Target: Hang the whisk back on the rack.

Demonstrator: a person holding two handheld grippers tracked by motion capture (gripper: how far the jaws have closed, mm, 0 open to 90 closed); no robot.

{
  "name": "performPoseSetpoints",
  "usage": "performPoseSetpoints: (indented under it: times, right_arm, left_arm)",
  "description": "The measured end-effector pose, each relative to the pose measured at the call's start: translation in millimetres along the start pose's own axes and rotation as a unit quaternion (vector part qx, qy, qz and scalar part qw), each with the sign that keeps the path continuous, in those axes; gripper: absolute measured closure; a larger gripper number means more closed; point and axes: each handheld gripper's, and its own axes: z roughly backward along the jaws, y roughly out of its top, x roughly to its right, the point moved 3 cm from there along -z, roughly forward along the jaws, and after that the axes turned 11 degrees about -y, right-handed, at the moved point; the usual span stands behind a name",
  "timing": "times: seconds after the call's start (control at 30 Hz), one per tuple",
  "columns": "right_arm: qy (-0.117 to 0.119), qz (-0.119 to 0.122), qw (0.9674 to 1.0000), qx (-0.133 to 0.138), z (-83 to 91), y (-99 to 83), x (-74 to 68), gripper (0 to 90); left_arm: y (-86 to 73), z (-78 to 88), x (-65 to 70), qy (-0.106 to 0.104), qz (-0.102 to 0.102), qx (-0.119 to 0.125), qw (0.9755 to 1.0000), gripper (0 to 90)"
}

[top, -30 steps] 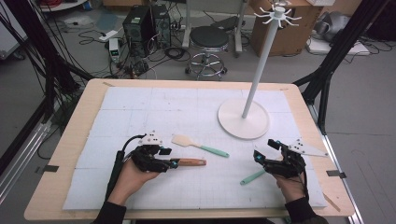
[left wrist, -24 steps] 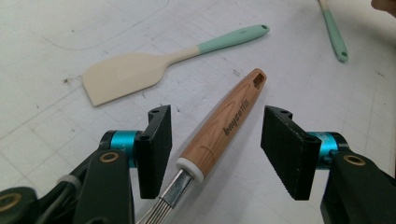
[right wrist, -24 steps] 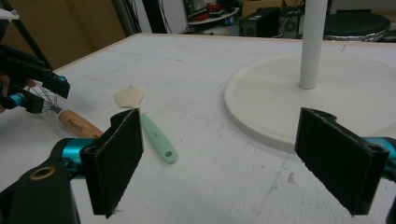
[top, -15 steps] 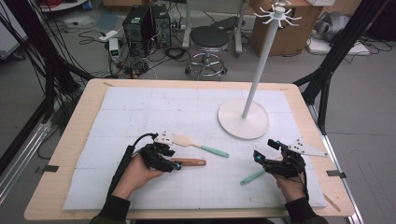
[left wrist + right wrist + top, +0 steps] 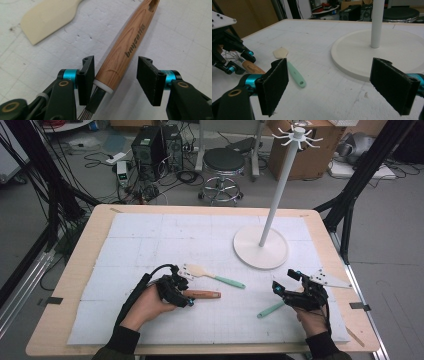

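Observation:
A whisk with a wooden handle (image 5: 205,294) lies on the white mat. My left gripper (image 5: 186,298) reaches over its near end. In the left gripper view the handle (image 5: 125,47) runs between the jaws of the left gripper (image 5: 116,78), just above the white collar and the wires. The jaws have just been closing; one pad is almost at the wood, the other stands well off. My right gripper (image 5: 286,291) rests at the right, and its jaws (image 5: 334,87) are wide open with nothing between them. A mint handle (image 5: 270,309) lies just left of it.
A spatula (image 5: 212,275) with a cream blade and mint handle (image 5: 295,73) lies in the middle of the mat. The white stand's round base (image 5: 260,247) and pole (image 5: 377,22) are at the back right. The table's wooden front edge (image 5: 200,347) is near my hands.
The left hand has slid a little to the right along the whisk and its jaws have narrowed around the wooden handle. The right hand has kept still.

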Motion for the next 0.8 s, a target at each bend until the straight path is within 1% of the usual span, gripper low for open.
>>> performPoseSetpoints:
  times: [0.03,0.13,0.3,0.43,0.5,0.57,0.6,0.63,0.67,0.73,0.77,0.8]
  right_arm:
    - [0.0,0.001,1.0,0.0,0.1,0.1,0.3,14.5]
    - [-0.001,0.001,1.0,0.001,0.4,0.1,1.0,14.5]
    - [0.0,-0.001,1.0,0.001,1.0,0.2,1.2,14.5]
    - [-0.001,0.002,1.0,0.001,0.7,0.0,1.1,14.5]
    - [-0.001,0.001,1.0,0.0,0.4,-0.1,0.6,14.5]
    - [-0.001,0.001,1.0,0.0,0.5,-0.1,0.6,14.5]
    - [-0.002,0.002,1.0,0.001,0.5,-0.1,1.1,14.5]
    - [-0.002,0.0,1.0,0.0,0.8,-0.1,1.3,14.5]
    - [-0.002,-0.001,1.0,0.001,1.0,-0.1,1.5,14.5]
    - [-0.002,-0.003,1.0,0.001,1.5,0.0,1.9,14.5]
    - [-0.004,0.0,1.0,0.004,1.3,0.1,2.7,14.5]
    - [-0.003,0.0,1.0,0.004,1.6,0.1,2.9,14.5]
  left_arm:
    - [1.0,-0.7,0.5,0.001,-0.001,-0.011,0.9999,51.4]
    - [2.7,-4.0,2.0,0.005,-0.006,-0.028,0.9996,52.6]
    - [4.9,-5.0,2.8,0.009,-0.01,-0.039,0.9992,53.4]
    - [5.1,-4.3,0.8,0.002,-0.013,-0.043,0.999,55.9]
    - [8.0,-4.4,1.7,0.003,-0.023,-0.06,0.9979,58.9]
    - [12.8,-5.7,4.9,0.001,-0.038,-0.086,0.9956,66.9]
    - [14.8,-6.5,5.8,0.004,-0.04,-0.095,0.9947,67.6]
    - [16.2,-6.5,5.9,0.003,-0.043,-0.104,0.9937,67.9]
    - [16.8,-6.9,5.7,0.001,-0.043,-0.105,0.9936,68.1]
    - [17.3,-6.6,4.3,-0.006,-0.05,-0.108,0.9929,68.7]
    - [17.2,-6.1,3.5,-0.011,-0.054,-0.109,0.9925,69.0]
    - [16.9,-6.2,3.1,-0.014,-0.058,-0.106,0.9926,69.2]
